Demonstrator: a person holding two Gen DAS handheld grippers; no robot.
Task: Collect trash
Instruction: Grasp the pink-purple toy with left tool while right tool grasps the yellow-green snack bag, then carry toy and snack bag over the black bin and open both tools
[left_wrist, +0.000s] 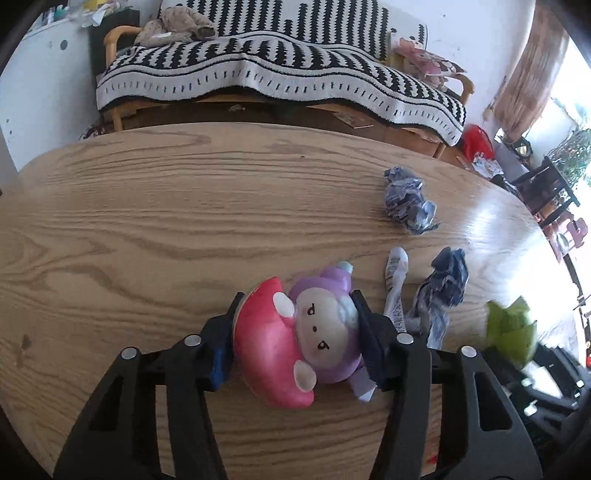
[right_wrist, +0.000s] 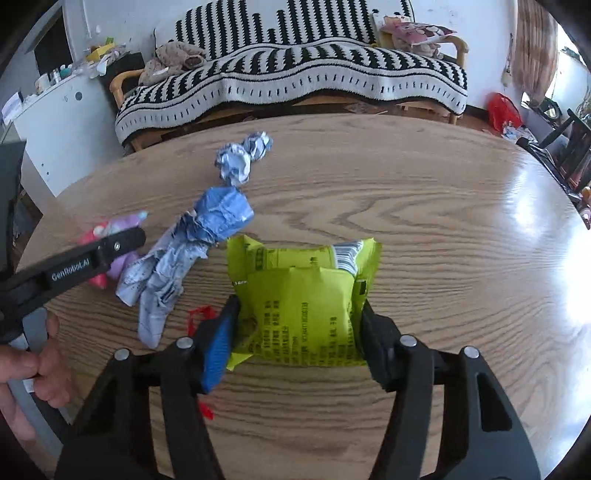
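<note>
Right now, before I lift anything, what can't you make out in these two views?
- Trash bin: in neither view.
- Green wrapper print: right wrist view, too small to read.
- Red scrap: right hand-held gripper covers most.
- Mushroom toy underside: left wrist view, hidden against the table.

The green wrapper (left_wrist: 511, 330) is being blurred at 4 o'clock in the left view; the toy (right_wrist: 114, 251) is being half hidden by a gripper finger.

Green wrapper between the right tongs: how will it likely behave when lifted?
The green wrapper looks like thin, creased film, so probably light and floppy, sagging beyond the right tongs. Its glossy surface could slip; it seems unlikely to roll.
</note>
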